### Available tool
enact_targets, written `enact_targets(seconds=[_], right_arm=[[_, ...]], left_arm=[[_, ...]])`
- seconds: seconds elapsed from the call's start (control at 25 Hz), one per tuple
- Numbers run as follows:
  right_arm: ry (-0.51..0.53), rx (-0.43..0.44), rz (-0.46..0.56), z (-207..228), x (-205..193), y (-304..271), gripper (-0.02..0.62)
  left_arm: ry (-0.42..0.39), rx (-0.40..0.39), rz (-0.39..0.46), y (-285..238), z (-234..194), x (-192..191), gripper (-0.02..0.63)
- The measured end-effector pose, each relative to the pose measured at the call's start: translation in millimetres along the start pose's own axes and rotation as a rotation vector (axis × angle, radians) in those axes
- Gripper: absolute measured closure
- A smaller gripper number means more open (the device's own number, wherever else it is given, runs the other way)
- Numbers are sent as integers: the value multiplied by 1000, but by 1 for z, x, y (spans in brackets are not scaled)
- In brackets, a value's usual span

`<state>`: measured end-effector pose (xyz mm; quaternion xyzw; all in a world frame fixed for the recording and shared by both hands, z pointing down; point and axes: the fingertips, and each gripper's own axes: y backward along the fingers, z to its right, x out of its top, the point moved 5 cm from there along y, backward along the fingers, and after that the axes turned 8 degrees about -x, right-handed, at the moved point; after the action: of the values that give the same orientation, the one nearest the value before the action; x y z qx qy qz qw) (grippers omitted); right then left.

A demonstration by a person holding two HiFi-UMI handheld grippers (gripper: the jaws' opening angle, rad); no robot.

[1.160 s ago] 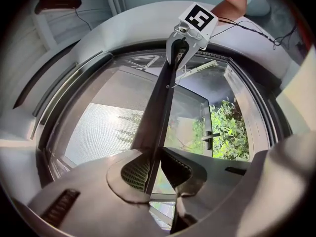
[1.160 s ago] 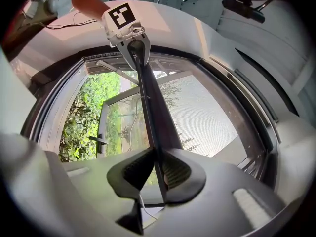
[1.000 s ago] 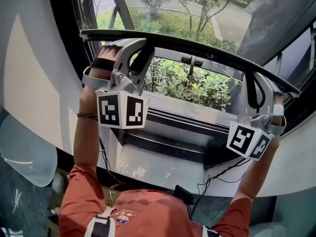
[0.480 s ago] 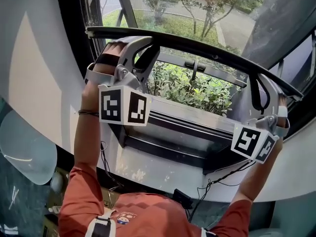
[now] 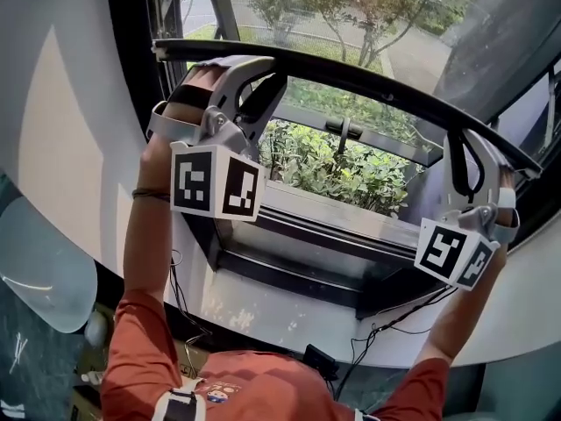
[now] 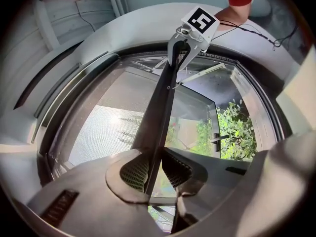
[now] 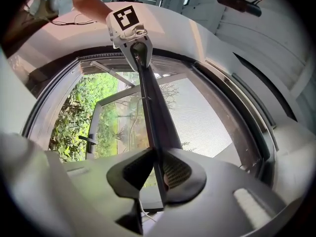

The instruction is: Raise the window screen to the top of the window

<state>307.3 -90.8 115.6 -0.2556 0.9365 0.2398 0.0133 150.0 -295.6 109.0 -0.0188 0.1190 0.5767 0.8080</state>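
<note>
Overhead, screen bar [image 6: 160,112] apart from frame edge [image 6: 55,113]

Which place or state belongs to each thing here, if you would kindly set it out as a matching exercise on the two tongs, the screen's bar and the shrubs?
Things:
1. left tongs
2. right tongs
3. screen bar
4. shrubs

Places or states:
A. green, outdoors
B. dark, held by both tongs
C. shut on the bar at the head view's right
D. shut on the bar at the head view's left

Pairs: 1-D, 2-C, 3-B, 4-A
</note>
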Motion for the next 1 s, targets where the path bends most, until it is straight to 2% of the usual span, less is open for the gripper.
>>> enact_targets(seconds=[0.12, 0.28, 0.4, 0.6, 1.0], right_arm=[[19, -11, 12, -7, -3, 4, 526], [21, -59, 19, -3, 1, 1, 526], [18, -58, 22, 1, 4, -4, 526], [44, -66, 36, 1, 1, -4, 526], [53, -195, 59, 32, 4, -22, 528]], left_arm=[[-7, -8, 10, -1, 6, -1, 522], [25, 10, 41, 0, 1, -3, 522], [-1, -7, 18, -1, -7, -3, 522], [-10, -24, 33, -2, -9, -2, 522], [-50, 60, 43, -7, -45, 6, 517]])
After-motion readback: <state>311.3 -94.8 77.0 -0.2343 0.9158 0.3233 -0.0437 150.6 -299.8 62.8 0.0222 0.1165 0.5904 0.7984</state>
